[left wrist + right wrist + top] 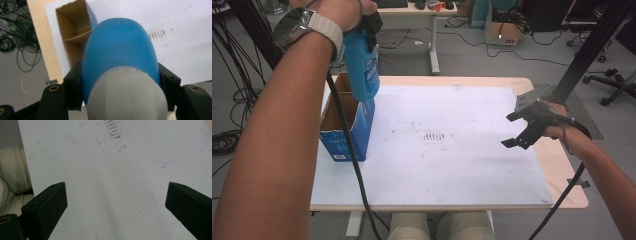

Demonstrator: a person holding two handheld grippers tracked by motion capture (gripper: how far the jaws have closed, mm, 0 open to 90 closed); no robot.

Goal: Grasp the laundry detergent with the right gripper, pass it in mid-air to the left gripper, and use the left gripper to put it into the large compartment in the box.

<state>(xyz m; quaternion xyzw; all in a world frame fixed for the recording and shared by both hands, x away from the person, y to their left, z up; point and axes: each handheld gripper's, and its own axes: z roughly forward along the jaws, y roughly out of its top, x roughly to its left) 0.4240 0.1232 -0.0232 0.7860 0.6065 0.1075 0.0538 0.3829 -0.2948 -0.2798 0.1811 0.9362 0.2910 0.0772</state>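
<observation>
A blue bottle (362,65) with a pale grey cap hangs bottom-down over the open top of a cardboard box (347,131) at the left of the table. My left gripper (370,25) is shut on the bottle's upper part. In the left gripper view the bottle (120,50) sits between the black jaws of the left gripper (121,85), with the box (72,37) below it; a cardboard divider splits the box. My right gripper (511,130) hovers open at the right side of the white board (452,165). Nothing lies between the jaws of the right gripper (116,202).
The white board (112,170) covers most of the wooden table (562,165) and carries dark scuff marks (434,136) near its middle. Cables trail from both grippers. Beyond the table stand a desk (432,30), boxes, floor cables and an office chair base (617,82).
</observation>
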